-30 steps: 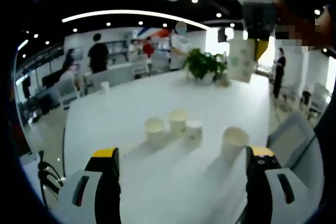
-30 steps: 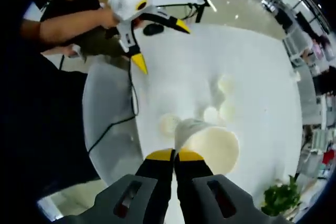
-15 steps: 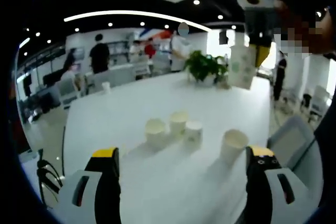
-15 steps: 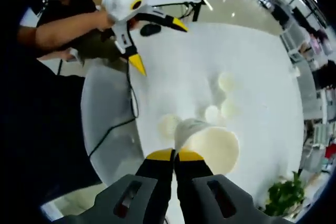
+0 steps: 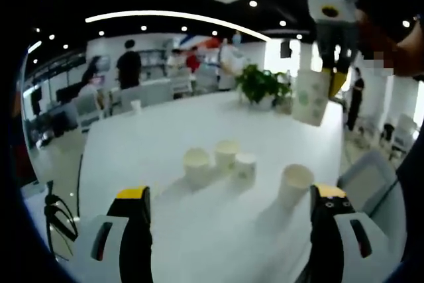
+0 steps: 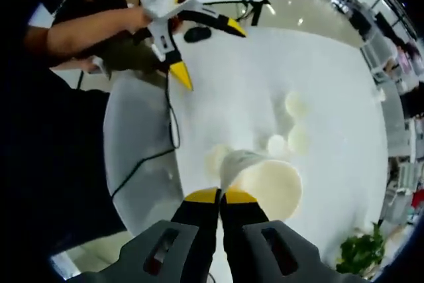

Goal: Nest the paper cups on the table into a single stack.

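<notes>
Four paper cups are seen standing on the white table in the left gripper view, ahead of the left gripper, whose jaws are spread wide with nothing between them. Three of them form a close cluster: a left cup, a middle cup and a right cup just beside it; the right cup appears to stand mouth down. A separate cup stands apart to the right, near the right-hand jaw. A fifth, the held cup, white with a faint green print, is pinched at its rim by the right gripper and hangs in the air above the table. In the right gripper view, the jaws are pressed together on the wall of that cup, whose open mouth is seen from above. A potted plant stands at the table's far end.
</notes>
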Motion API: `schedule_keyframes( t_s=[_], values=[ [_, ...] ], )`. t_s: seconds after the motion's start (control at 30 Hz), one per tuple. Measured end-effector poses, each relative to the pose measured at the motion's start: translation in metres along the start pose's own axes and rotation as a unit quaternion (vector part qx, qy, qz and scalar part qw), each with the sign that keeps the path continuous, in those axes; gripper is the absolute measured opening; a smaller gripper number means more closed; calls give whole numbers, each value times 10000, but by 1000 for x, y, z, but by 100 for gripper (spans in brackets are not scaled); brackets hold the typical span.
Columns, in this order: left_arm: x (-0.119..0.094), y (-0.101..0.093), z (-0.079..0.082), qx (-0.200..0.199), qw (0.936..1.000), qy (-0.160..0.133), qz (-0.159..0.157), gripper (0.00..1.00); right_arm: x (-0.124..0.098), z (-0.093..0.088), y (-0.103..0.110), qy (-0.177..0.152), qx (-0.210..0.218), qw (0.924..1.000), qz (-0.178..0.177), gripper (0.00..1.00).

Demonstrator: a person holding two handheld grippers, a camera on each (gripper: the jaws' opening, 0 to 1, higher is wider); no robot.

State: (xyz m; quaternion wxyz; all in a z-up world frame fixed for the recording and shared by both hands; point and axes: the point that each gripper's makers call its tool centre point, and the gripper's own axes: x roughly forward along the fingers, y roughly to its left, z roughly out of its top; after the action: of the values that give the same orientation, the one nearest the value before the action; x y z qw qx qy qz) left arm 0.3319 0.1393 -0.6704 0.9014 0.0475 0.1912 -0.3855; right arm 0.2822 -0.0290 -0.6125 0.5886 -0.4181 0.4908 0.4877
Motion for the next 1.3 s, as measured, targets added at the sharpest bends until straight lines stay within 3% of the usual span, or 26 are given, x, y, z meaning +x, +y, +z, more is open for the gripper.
schedule_keyframes(
  t_s=[1.3],
  values=[
    [7, -6, -7, 99, 9999, 76, -58, 98, 50, -13, 16, 180, 2, 9996, 230, 0]
  ],
)
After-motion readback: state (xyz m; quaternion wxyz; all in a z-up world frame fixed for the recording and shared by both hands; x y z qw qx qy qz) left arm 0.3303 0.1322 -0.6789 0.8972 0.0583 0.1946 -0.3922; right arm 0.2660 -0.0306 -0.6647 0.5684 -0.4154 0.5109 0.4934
